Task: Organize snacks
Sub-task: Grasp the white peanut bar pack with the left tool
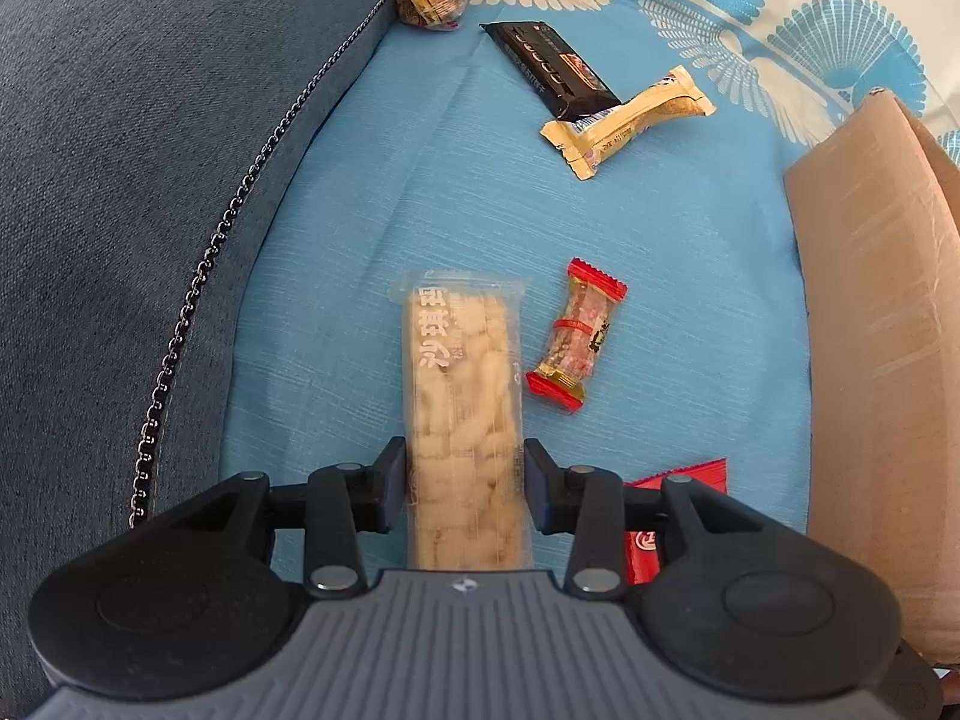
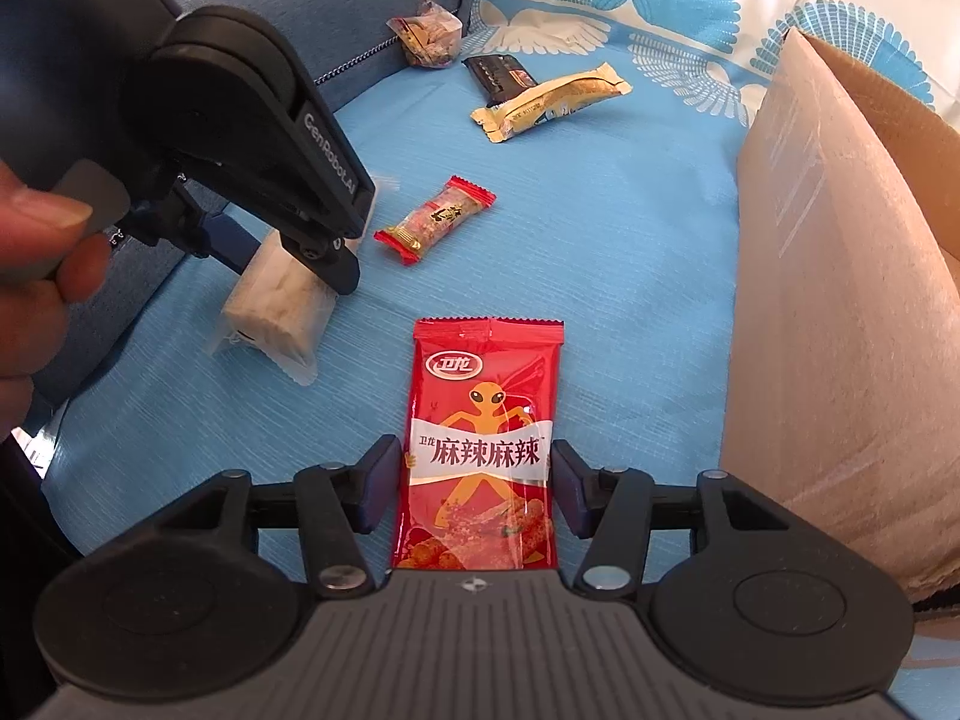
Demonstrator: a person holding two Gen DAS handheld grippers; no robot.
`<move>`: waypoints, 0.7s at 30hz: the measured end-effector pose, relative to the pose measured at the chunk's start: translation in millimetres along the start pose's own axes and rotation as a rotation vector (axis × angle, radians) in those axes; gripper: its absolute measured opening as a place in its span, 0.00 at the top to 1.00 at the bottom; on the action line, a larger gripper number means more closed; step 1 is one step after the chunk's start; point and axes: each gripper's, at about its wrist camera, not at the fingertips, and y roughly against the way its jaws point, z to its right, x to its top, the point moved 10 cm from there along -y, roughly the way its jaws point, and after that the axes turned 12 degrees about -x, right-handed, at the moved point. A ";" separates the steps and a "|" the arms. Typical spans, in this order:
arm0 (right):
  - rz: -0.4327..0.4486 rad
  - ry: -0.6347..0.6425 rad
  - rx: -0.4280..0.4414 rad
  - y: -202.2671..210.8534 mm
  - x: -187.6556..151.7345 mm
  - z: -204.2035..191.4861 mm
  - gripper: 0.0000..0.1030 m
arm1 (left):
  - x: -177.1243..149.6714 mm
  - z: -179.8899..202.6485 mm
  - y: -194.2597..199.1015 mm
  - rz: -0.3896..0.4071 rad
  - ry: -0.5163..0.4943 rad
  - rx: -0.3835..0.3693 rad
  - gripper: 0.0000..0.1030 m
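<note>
While you hover: both grippers straddle snacks on the blue cloth (image 1: pixel 660 228).
Left gripper (image 1: pixel 465 495): jaws partly open around the pale rice-crisp bar in clear wrap (image 1: pixel 462 396); whether the pads touch, I can't tell.
Right gripper (image 2: pixel 477 480): jaws part-open beside the red glossy spicy-snack packet (image 2: pixel 483 414), small gaps showing.
Risk: slick film could slide out before the brown cardboard box (image 2: pixel 840 300).

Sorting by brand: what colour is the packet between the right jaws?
Red packet, with an orange alien figure; clearest in the right wrist view.
</note>
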 end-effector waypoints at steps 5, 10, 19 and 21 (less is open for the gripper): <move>0.011 0.017 -0.003 2.1 -0.8 -0.6 0.50 | 0.1 0.4 -0.8 -0.001 -0.007 0.005 0.57; 0.029 0.038 -0.006 4.3 -0.6 0.0 0.53 | 0.1 1.0 -1.6 -0.001 -0.012 0.010 0.57; 0.069 0.040 -0.013 9.8 5.8 0.4 0.53 | -0.2 0.7 -2.0 0.000 -0.018 0.012 0.57; 0.075 0.037 -0.013 10.5 7.3 0.7 0.53 | -0.4 0.7 -2.1 0.000 -0.019 0.013 0.57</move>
